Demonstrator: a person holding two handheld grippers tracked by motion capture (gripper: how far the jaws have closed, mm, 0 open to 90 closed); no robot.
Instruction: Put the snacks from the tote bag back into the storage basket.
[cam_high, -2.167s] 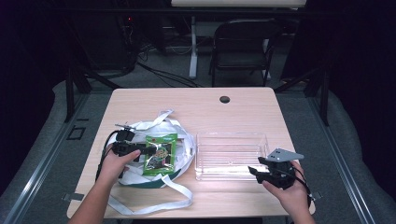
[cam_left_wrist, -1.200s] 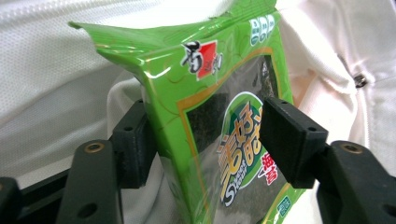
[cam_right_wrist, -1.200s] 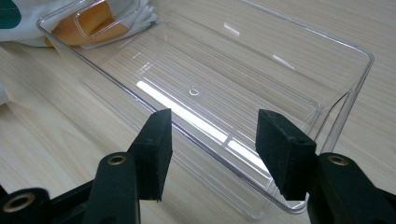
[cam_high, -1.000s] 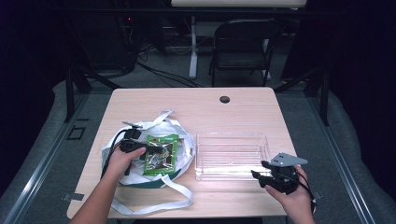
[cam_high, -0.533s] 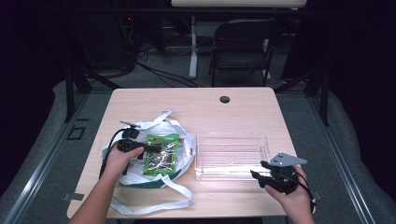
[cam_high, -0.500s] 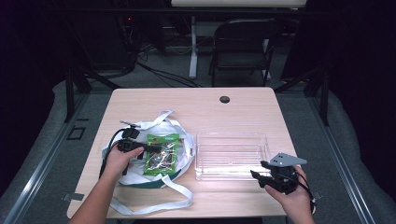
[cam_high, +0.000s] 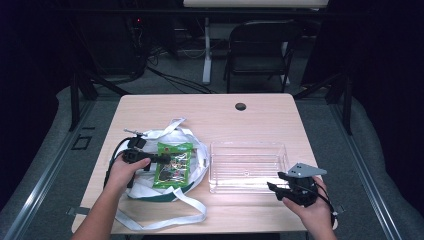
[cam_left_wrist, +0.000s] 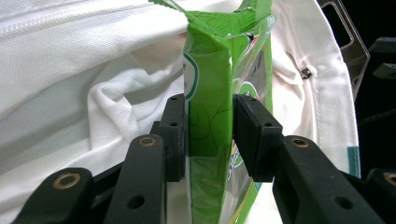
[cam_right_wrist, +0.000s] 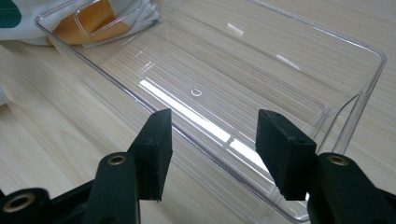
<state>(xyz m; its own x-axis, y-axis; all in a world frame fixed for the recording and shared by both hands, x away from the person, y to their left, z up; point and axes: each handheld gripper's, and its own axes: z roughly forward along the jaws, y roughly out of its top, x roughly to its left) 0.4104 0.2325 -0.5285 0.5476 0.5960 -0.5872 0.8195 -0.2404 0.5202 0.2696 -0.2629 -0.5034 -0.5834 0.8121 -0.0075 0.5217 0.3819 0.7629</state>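
A green snack packet (cam_high: 172, 165) lies on top of a white cloth bag (cam_high: 150, 189) at the table's left. My left gripper (cam_high: 162, 159) reaches in from the packet's left edge. In the left gripper view the packet (cam_left_wrist: 210, 84) stands edge-on between the two black pads, which press on both of its faces; the jaws have just been closing on it. White bag fabric (cam_left_wrist: 70, 70) lies behind. My right gripper (cam_high: 276, 181) hovers open at the near right corner of a clear plastic tray (cam_high: 247, 145). Its own view looks into the bare tray (cam_right_wrist: 210, 70).
The bag's long white strap (cam_high: 170, 217) loops toward the table's front edge. A round cable hole (cam_high: 240, 106) sits at the far middle of the table. A black chair (cam_high: 260, 50) and floor cables stand beyond the far edge.
The left hand has edged slightly right toward the packet since the oldest frame. The right gripper has stayed beside the tray.
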